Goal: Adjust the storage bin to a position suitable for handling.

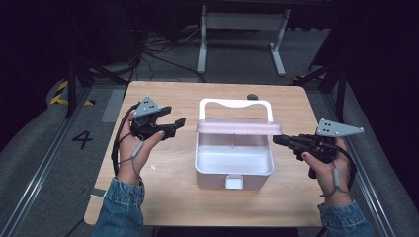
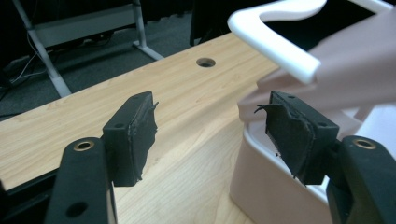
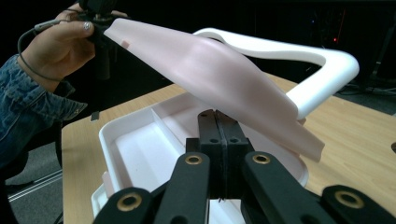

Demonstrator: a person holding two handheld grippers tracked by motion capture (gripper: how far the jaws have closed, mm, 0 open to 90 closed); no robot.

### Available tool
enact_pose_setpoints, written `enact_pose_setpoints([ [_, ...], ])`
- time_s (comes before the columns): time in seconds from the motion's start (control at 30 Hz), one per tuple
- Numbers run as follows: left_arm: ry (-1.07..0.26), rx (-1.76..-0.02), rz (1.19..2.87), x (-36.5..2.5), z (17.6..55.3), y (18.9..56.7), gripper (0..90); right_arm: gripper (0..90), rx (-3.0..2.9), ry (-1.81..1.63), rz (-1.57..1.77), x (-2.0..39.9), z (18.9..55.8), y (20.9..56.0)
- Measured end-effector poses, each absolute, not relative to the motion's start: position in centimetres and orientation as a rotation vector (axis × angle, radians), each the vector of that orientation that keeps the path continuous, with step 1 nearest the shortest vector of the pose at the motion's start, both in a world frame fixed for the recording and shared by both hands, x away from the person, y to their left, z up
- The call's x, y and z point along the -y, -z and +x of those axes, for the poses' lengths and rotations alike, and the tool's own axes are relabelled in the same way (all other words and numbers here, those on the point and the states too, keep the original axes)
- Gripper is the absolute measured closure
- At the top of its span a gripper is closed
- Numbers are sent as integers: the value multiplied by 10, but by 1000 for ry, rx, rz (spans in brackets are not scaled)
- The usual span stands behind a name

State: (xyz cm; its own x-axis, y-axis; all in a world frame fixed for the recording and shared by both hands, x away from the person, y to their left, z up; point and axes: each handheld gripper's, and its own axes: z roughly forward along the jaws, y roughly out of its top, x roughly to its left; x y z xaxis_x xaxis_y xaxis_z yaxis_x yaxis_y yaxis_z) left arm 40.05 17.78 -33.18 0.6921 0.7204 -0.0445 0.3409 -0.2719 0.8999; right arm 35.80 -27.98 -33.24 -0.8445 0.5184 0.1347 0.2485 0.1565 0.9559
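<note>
A pale pink box (image 1: 234, 170) sits mid-table with its white inside showing. Its pink lid (image 1: 237, 128) is raised and tilted, the white handle (image 1: 234, 103) behind it. My right gripper (image 1: 275, 139) is shut, its tip against the lid's right end. In the right gripper view the shut jaws (image 3: 218, 116) sit under the lid (image 3: 215, 70), above the box interior (image 3: 140, 149). My left gripper (image 1: 177, 115) hangs open just left of the lid. In the left gripper view its open jaws (image 2: 212, 126) hold nothing, one pad (image 2: 292, 135) close to the box wall (image 2: 261, 182).
The wooden table (image 1: 163, 197) has a small round hole (image 1: 252, 96) behind the box. A white table frame (image 1: 242, 22) and cables stand on the dark floor beyond. A "4" mark (image 1: 82, 139) lies on the floor at left.
</note>
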Motion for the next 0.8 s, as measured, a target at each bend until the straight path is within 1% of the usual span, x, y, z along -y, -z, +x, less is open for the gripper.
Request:
enact_pose_setpoints([
  [0.17,-460,-787,1922,-173,396,334,310,900,-2181,-1779,754,278,362,329],
  [0.3,-447,-698,1967,-156,392,335,293,900,-2163,-1793,762,279,366,328],
  [0.4,-442,-677,1971,-148,392,336,281,900,-2153,-1796,769,279,368,326],
  [0.7,-469,-611,1898,-124,395,331,286,900,-2129,-1828,799,279,372,324],
  [0.8,-514,-623,1819,-122,396,325,312,900,-2130,-1843,799,278,373,324],
])
